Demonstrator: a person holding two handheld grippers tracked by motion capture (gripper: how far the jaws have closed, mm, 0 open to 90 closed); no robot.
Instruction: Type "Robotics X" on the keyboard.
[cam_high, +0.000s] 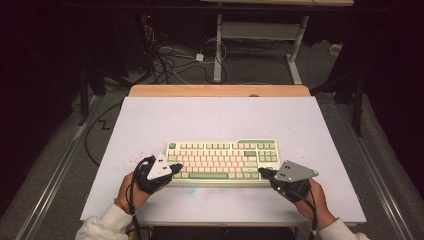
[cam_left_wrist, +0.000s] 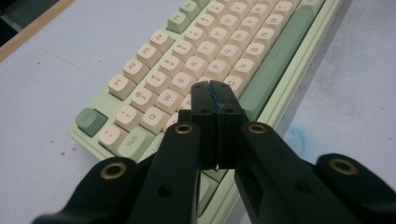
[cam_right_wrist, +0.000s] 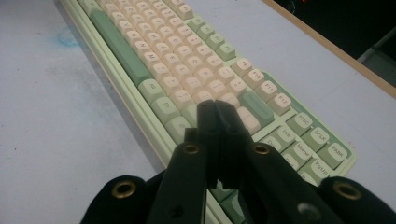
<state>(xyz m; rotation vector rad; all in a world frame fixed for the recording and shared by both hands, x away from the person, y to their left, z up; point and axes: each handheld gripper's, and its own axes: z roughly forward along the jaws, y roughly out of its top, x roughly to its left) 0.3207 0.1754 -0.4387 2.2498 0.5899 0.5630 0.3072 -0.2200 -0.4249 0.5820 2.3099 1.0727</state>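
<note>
I see a pale green keyboard (cam_high: 222, 161) with cream keys lying flat on a white table (cam_high: 220, 117), its long side running left to right, set toward the near half of the board. My left gripper (cam_high: 176, 168) sits at the keyboard's near left corner, tips over the lower left keys. In the left gripper view its jaws are pressed together with nothing between them, and the tips (cam_left_wrist: 214, 95) hang over the letter rows just inside the green space bar (cam_left_wrist: 275, 60); whether they touch a key I cannot tell. My right gripper (cam_high: 263, 172) sits at the near right part of the keyboard, left of the number block. In the right gripper view its jaws are also pressed together and empty, tips (cam_right_wrist: 217, 112) above the keys near the green enter key (cam_right_wrist: 256, 106).

Bare table lies on every side of the keyboard: a wide stretch beyond it up to the wooden far edge (cam_high: 220, 90), broad margins left and right, and a narrower strip between the keyboard and the near edge, where my hands rest. A faint blue smudge (cam_left_wrist: 295, 138) marks the table just in front of the keyboard
</note>
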